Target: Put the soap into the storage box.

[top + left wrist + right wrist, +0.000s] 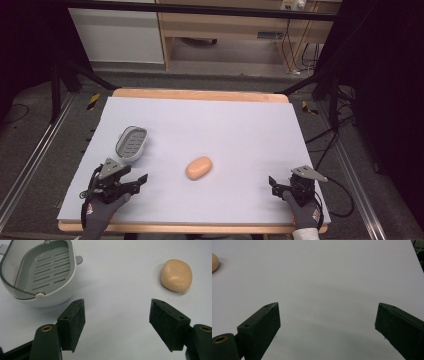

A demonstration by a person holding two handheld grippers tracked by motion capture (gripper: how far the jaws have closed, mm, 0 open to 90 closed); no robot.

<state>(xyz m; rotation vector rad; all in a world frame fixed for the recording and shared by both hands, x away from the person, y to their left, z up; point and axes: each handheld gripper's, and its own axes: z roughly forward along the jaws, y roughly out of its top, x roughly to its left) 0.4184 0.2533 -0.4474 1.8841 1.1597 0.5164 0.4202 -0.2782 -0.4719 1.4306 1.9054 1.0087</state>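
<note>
Tools both gape empty: your left tool (141, 180) and right tool (274, 182) rest apart. Between them lies the rounded peach soap bar (199, 167); nothing started, so likely carry it into the grey slotted plastic soap dish (131, 142) on the white-covered bench (225, 125).

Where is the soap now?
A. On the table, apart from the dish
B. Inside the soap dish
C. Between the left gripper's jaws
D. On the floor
A: the soap lies on the bare table, to the right of the dish, whose slotted tray is empty.
</note>
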